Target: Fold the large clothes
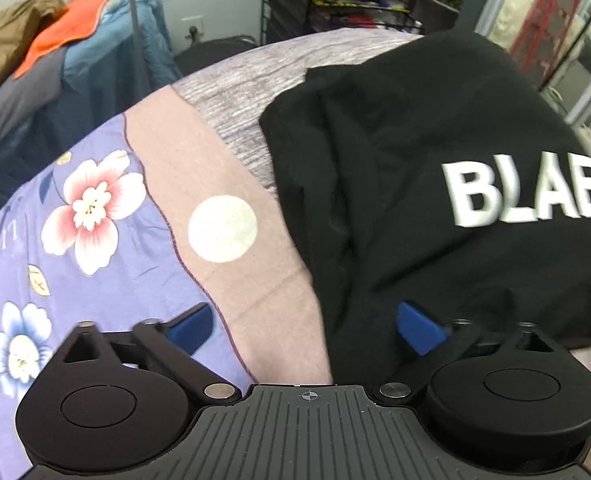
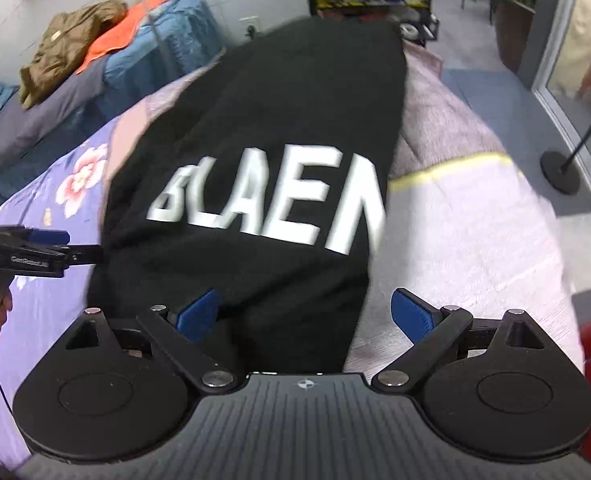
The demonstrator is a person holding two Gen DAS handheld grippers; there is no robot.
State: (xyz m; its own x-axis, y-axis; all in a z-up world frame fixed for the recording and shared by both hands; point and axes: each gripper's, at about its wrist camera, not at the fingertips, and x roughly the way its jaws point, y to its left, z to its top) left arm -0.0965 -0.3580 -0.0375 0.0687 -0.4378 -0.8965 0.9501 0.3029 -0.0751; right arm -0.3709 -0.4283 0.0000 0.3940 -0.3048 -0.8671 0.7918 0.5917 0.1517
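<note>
Right wrist | black garment (image 2: 279, 128) long axis runs away | both hand-held grippers agape, empty

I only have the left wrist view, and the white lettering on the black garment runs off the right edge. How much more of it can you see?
Observer: The right wrist view shows the lettering on the black garment as BLAEN, reaching the garment's right edge.
Operator: What lies beyond that edge?
Observer: Pale bedding with a yellow stripe.
Operator: And the right gripper?
Observer: The right gripper is open, fingers spread over the garment's near end, gripping nothing.
</note>
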